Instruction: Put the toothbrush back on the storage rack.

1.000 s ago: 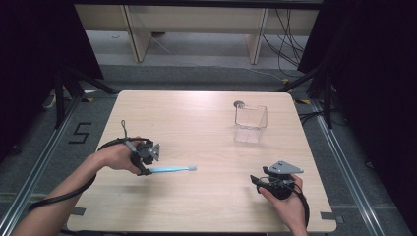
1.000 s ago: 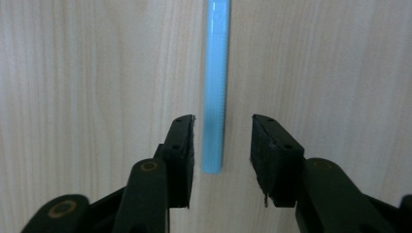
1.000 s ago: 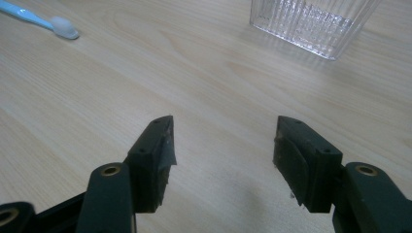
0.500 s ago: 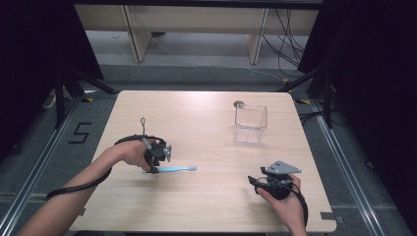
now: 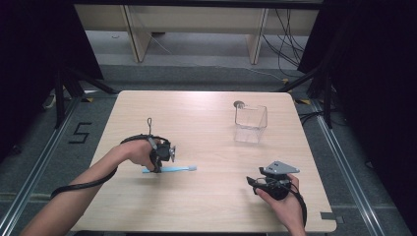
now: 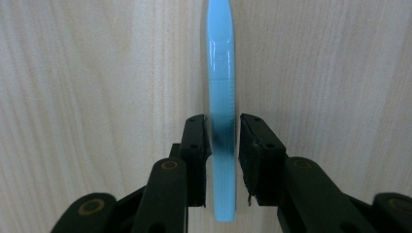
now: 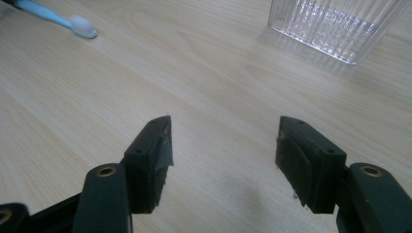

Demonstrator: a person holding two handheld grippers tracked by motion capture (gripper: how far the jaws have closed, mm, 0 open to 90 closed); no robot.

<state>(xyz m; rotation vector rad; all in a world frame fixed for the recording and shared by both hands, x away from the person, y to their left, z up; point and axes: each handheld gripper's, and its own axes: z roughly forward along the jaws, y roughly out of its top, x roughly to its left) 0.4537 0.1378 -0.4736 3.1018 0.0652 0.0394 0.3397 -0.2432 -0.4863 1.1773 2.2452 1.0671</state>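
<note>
- The left gripper [image 5: 158,161] is down at the toothbrush [image 5: 169,168], on the left half of the tabletop [image 5: 206,128] in the high view.
- In the left gripper view its two jaws sit one on each side of the blue handle [image 6: 222,145], close against it near the butt end; whether they press it or merely flank it cannot be told.
- The toothbrush lies flat on the wood, its handle running straight away from the left gripper [image 6: 222,131].
- In the high view the toothbrush lies roughly crosswise, its white head pointing toward the table's middle.
- The right gripper [image 5: 260,184] rests low near the front right of the tabletop, held in the person's right hand [image 5: 282,201], well apart from the toothbrush.
- In the right gripper view its jaws stand wide apart with bare wood between them, the right gripper [image 7: 223,141] holding nothing.
- A clear ribbed cup [image 5: 250,123] stands upright on the far right part of the tabletop, apart from both grippers.
- The right gripper view shows the cup [image 7: 335,24] at the upper right and the toothbrush head [image 7: 82,26] at the upper left.
</note>
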